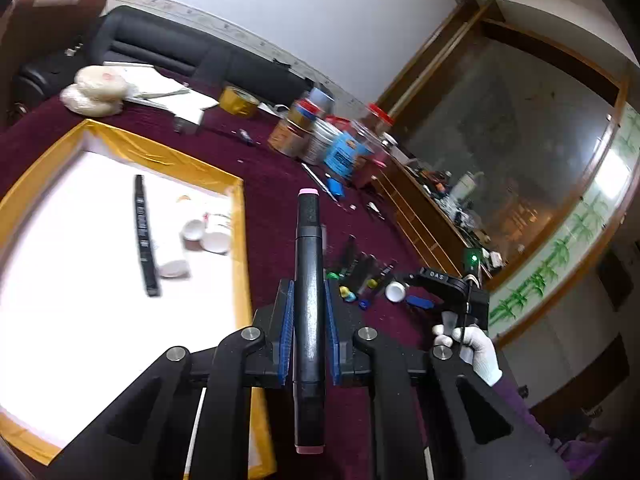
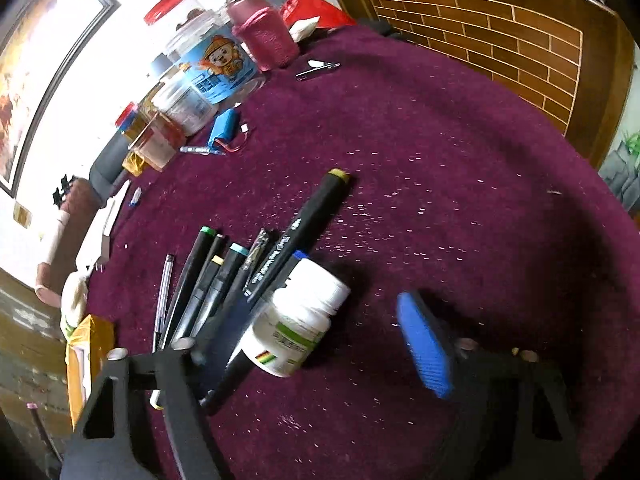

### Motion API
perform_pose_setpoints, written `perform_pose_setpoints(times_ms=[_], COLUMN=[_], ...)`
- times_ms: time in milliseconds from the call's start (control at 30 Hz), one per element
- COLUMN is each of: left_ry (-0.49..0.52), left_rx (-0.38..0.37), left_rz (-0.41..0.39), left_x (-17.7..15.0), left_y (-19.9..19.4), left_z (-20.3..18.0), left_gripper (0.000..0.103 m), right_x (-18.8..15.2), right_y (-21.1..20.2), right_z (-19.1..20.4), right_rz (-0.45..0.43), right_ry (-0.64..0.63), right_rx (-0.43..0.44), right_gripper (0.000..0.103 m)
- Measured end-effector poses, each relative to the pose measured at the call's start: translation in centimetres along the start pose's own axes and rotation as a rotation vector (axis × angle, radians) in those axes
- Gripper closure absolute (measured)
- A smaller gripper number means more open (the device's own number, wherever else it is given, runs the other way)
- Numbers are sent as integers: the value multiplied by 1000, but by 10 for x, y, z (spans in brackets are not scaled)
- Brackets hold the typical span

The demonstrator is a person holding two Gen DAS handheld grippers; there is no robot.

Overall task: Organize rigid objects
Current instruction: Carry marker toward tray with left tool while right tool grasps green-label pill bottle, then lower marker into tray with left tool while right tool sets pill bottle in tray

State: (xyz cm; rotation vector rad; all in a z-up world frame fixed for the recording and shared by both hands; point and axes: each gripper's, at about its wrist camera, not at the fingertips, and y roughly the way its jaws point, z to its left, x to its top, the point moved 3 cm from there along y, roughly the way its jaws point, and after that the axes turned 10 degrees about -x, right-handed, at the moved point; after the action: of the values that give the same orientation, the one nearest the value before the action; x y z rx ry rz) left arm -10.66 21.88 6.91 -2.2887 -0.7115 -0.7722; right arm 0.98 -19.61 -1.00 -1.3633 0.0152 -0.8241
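Note:
My left gripper (image 1: 308,286) is shut on a black marker with pink ends (image 1: 308,248), held above the maroon cloth just right of a yellow-rimmed white tray (image 1: 160,156). In the tray lie another black marker (image 1: 143,236) and small white containers (image 1: 206,236). My right gripper (image 2: 316,316) points down at the table and stands open around a white pill bottle (image 2: 296,320) lying on its side; its blue right pad (image 2: 424,344) is clear of the bottle. Several black markers (image 2: 212,280) lie beside the bottle, and one with a yellow tip (image 2: 312,220) rests across them.
Jars and tins (image 1: 320,132) and a roll of gold tape (image 1: 238,101) stand at the table's far side. A red-lidded jar (image 2: 200,52), a pink bottle (image 2: 264,36), a blue battery pack (image 2: 224,126) and a clear pen (image 2: 164,292) lie nearby. A white-gloved hand (image 1: 478,346) holds the right gripper.

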Motion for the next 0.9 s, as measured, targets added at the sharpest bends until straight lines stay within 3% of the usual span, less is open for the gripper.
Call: perform_pose_setpoints(times_ms=[200,300,400,600,900], left_ry=[-48,-73,-82,-99,-149], left_rx=[52,80,110,212,309], left_rz=[-35,-47,-60,-70,36], left_x=[0,-1,1,18,50], left_y=[-18,-24,-32,-46,-22], left_z=[23,34,43,72,125], left_gripper=[91,91,91,91,91], right_x=[-7,-10,-16,-28,-61], right_y=[-1,-3,-7,-41,-64], right_z=[9,12,16,31,118], right_rz=[-7,6,9,-4,34], right_ry=[-45,-71,-104,-129,-305], right_rx=[-37,14,32,180,352], right_gripper=[47,69,70,73,73])
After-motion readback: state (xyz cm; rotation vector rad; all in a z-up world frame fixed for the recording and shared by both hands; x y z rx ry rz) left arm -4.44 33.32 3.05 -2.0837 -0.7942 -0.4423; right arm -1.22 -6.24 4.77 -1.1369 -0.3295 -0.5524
